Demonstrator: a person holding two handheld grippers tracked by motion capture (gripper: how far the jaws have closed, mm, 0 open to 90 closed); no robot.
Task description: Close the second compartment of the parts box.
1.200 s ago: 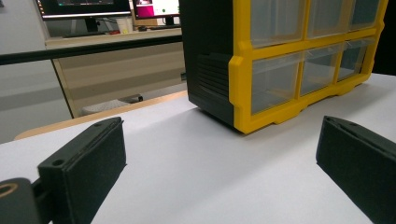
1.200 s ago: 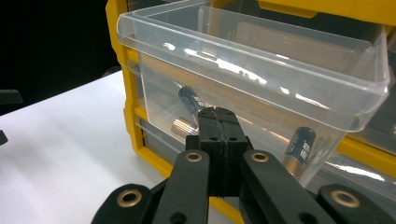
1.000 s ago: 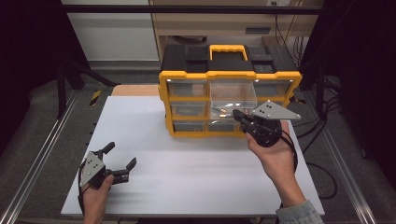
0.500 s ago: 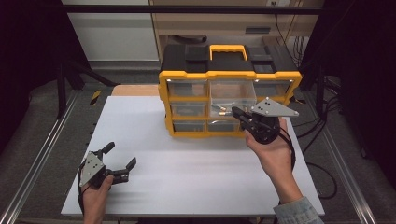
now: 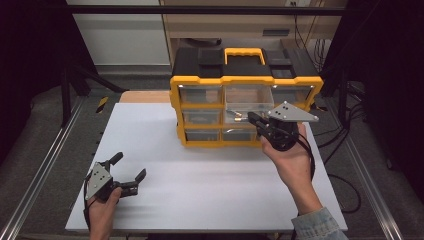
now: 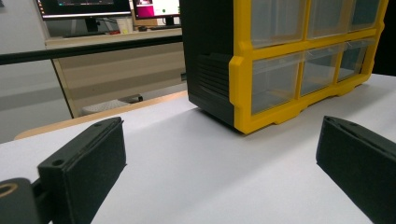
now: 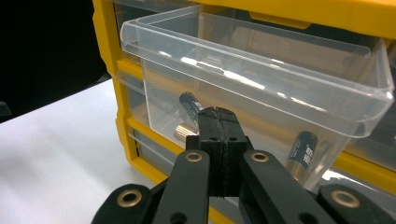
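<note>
The right gripper [image 7: 218, 114], its jaws pressed together on nothing, touched the front of the pulled-out clear drawer [image 7: 261, 79] near the table's [image 5: 210, 200] far edge. The left gripper [image 5: 127, 172] rested wide open by the near left corner.

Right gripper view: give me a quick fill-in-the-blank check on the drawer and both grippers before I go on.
1. The right gripper has its jaws ____.
2. The clear drawer of the yellow organizer is pulled ____.
3. Inside that drawer lie ____.
4. The left gripper rests on the white table with its jaws ____.

Missing words: shut; out; batteries; open
</note>
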